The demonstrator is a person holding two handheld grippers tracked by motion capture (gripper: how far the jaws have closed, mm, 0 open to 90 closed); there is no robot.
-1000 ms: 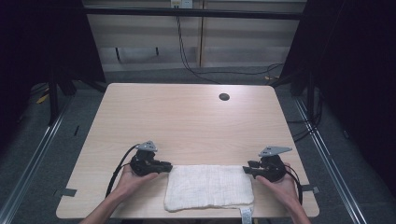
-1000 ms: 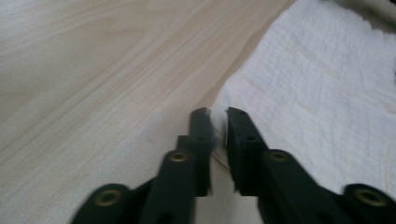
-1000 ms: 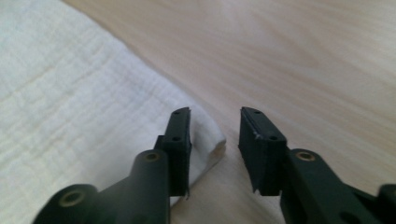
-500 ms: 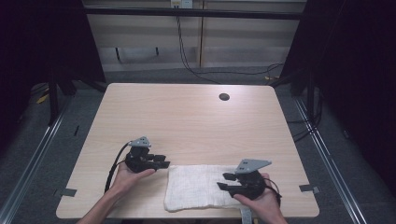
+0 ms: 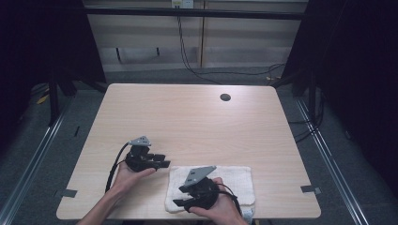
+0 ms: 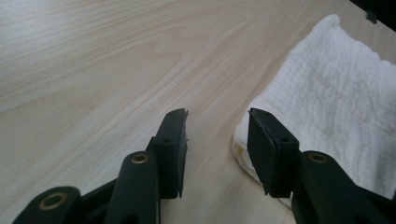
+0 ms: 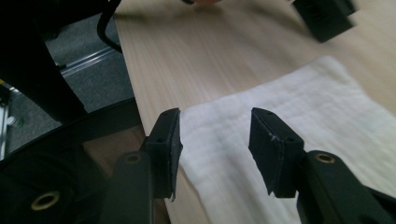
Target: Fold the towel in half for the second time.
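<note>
Folded towel [image 5: 234, 180] flat on surface [image 5: 187, 122]; my left tongs [image 6: 217, 140] released beside its corner, jaws just opening; right tongs [image 7: 215, 144] released, opening over near edge for next fold

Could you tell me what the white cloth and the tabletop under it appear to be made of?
The white cloth looks like soft woven cotton, perhaps a towel: a fine ribbed weave, matte, with thick folded edges. The tabletop looks like light wood or a wood-grain laminate: pale grain lines run across it, smooth with a slight sheen. Which of the two cannot be told by look alone.
</note>
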